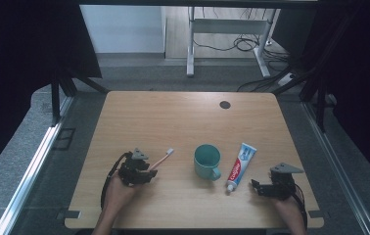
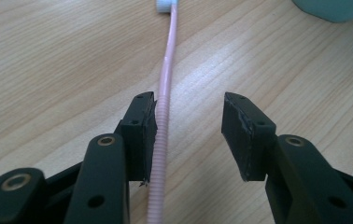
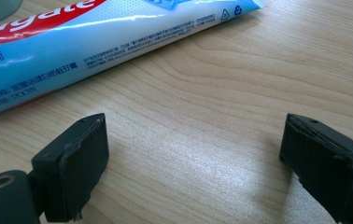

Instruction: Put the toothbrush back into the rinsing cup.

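High view first: the teal mug (image 1: 207,160) stands near the front middle of the wooden bench (image 1: 173,112), and everything hangs off it. To the mug's left lies the pink toothbrush (image 1: 162,157), bristle head pointing toward the mug, and the left tool (image 1: 149,172) sits at its handle end. To the mug's right, just beside it, lies the toothpaste tube (image 1: 238,165); farther right again rests the right tool (image 1: 257,186), apart from the tube.

Left gripper view: the toothbrush (image 2: 164,116) lies flat on the bench between the left tool's (image 2: 191,135) jaws, touching the left-hand pad while the other pad stands clear, so the jaws are apart. The mug (image 2: 333,9) shows at the top right.

Right gripper view: the right tool (image 3: 193,163) gapes wide over bare wood, the toothpaste tube (image 3: 95,37) lying beyond its pads.
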A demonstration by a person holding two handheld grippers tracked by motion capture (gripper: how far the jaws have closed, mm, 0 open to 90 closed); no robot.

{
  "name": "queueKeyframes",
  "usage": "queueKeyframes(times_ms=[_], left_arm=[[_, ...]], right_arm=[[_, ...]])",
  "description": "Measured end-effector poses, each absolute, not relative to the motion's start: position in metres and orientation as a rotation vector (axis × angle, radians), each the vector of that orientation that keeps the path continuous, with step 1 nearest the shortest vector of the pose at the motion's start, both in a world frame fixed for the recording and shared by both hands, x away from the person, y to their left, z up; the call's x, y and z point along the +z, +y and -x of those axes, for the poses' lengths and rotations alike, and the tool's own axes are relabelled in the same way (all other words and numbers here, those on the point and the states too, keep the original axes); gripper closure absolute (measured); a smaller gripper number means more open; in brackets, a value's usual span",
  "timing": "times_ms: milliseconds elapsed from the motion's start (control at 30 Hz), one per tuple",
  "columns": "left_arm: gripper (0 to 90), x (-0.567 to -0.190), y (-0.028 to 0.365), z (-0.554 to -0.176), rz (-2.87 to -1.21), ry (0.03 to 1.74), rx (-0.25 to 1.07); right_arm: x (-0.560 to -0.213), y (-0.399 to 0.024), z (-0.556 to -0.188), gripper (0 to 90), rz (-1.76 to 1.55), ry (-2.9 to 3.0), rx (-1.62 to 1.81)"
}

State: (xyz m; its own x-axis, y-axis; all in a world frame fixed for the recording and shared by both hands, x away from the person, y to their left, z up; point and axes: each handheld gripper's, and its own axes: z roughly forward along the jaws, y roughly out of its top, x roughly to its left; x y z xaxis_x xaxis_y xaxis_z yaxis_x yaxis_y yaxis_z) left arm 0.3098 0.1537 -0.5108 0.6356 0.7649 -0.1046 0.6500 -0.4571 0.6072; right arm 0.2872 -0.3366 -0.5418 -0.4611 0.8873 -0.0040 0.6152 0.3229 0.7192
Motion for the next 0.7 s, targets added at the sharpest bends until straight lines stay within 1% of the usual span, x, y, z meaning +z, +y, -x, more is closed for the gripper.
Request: queueKeyframes(times_ms=[433, 700], left_arm=[[54.0, -0.514, 0.149, -0.331, -2.362, 1.149, 0.19], [57.0, -0.51, 0.137, -0.345, -2.454, 1.139, 0.142]], right_arm=[[-0.542, -0.337, -0.287, 7.6, -1.331, 2.196, 0.928], [-0.542, -0.337, -0.287, 7.6, -1.329, 2.196, 0.928]])
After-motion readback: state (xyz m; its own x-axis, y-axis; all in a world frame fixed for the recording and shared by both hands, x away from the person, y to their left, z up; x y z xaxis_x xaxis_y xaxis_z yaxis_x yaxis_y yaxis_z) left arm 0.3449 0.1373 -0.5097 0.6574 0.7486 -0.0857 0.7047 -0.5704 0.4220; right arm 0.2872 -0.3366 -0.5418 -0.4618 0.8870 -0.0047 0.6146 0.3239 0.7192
